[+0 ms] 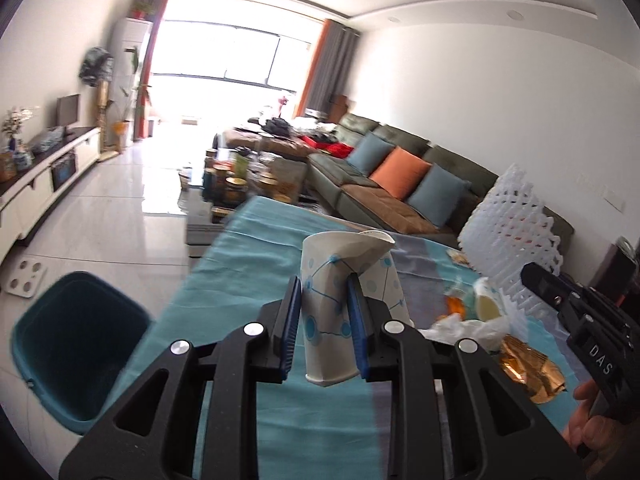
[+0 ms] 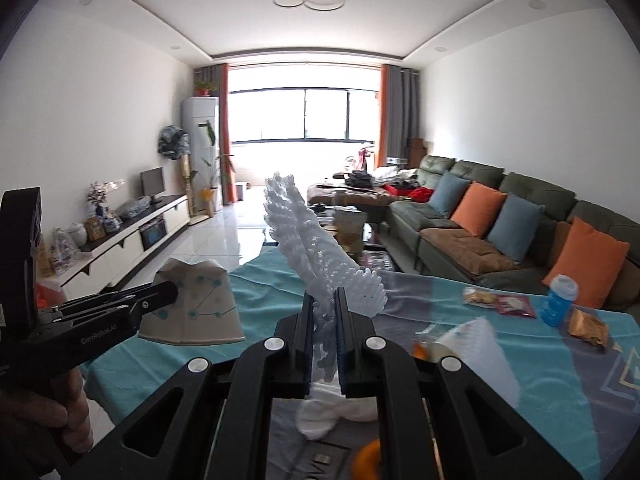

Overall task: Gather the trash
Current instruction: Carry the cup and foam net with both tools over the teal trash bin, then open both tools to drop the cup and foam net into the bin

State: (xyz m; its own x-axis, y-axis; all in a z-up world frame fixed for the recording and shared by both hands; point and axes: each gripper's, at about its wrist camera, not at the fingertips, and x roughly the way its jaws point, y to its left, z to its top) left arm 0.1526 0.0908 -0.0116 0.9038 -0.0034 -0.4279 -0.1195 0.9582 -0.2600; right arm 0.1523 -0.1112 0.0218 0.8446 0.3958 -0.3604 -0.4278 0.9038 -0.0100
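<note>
The left gripper (image 1: 324, 304) pinches a crushed paper cup (image 1: 344, 300) above the teal tablecloth (image 1: 248, 256). The right gripper (image 2: 324, 320) is pressed tight on white foam netting (image 2: 312, 248). Tissue (image 2: 332, 408), wrappers (image 2: 514, 306) and a blue bottle (image 2: 558, 300) litter the far right; a teal bin (image 1: 76, 344), partly cut off, sits left.

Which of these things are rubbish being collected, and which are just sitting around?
Part of the job:
- crushed paper cup, in the left fingers
- white foam netting, in the right fingers
- teal bin
- gold wrapper

Just lying about:
- sofa cushions
- blue bottle
</note>
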